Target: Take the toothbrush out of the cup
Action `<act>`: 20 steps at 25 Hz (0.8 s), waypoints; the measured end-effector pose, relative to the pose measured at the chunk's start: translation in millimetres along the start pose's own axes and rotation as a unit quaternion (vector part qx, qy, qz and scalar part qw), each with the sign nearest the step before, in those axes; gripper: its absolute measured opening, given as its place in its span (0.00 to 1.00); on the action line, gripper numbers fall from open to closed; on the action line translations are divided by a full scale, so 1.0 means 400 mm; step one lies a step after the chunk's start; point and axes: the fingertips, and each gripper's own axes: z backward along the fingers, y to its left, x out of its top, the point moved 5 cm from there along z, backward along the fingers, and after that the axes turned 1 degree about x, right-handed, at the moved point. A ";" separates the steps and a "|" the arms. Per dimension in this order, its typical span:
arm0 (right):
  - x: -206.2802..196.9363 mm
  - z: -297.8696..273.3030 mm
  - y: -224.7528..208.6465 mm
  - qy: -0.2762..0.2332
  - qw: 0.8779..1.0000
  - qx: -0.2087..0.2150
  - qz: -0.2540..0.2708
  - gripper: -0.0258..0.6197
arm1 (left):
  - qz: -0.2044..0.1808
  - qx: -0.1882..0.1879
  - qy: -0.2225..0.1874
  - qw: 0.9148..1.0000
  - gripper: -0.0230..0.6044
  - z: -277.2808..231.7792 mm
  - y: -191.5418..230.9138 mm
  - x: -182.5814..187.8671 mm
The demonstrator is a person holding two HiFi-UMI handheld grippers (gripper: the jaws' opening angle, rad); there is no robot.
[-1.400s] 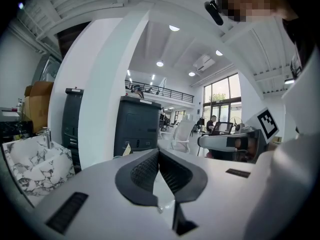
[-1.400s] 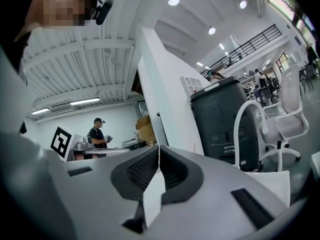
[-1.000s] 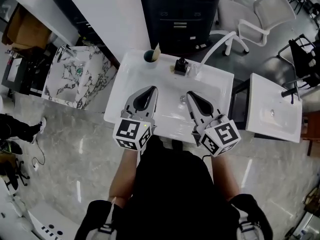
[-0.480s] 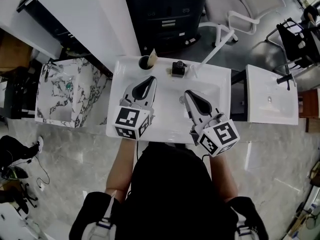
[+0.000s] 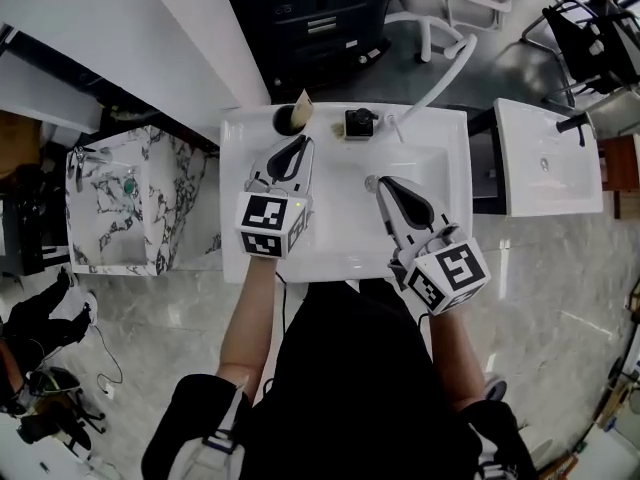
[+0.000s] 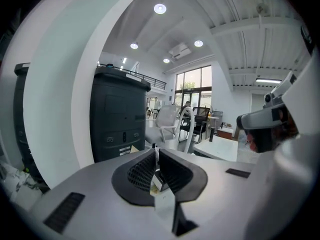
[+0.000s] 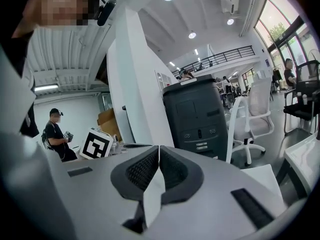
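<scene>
A dark cup [image 5: 287, 119] stands on the back left corner of the white sink [image 5: 340, 243], and a pale toothbrush [image 5: 304, 102] sticks up out of it. My left gripper [image 5: 302, 144] is shut and empty, its tips just short of the cup. In the left gripper view its jaws [image 6: 156, 152] are together, and the toothbrush tip [image 6: 134, 148] shows just beyond them to the left. My right gripper [image 5: 383, 182] hovers over the basin near the drain, shut and empty; the right gripper view [image 7: 158, 148] shows its jaws meeting.
A black faucet [image 5: 358, 123] sits at the sink's back centre. A marble-patterned sink [image 5: 130, 198] lies to the left and another white sink [image 5: 545, 158] to the right. A dark cabinet [image 5: 310, 18] and a white chair [image 5: 445, 28] stand behind. A person [image 7: 57, 134] stands far left.
My left gripper has moved forward across the sink and now nearly reaches the cup. The right gripper has shifted slightly forward over the basin. Both stay shut.
</scene>
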 end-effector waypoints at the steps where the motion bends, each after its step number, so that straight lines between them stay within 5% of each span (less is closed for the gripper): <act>1: -0.002 -0.005 0.001 0.001 1.000 -0.001 0.001 0.09 | 0.001 0.001 0.005 1.000 0.06 -0.009 0.007 -0.011; 11: -0.017 -0.041 0.003 0.016 1.000 -0.021 -0.009 0.09 | -0.006 0.017 0.035 0.999 0.07 -0.102 0.055 -0.081; 13: -0.024 -0.042 0.000 0.019 0.999 -0.024 -0.012 0.09 | -0.011 0.019 0.042 0.999 0.17 -0.119 0.062 -0.094; 20: -0.038 -0.045 -0.009 0.025 0.999 -0.036 -0.023 0.09 | -0.022 0.036 0.063 0.997 0.25 -0.173 0.097 -0.133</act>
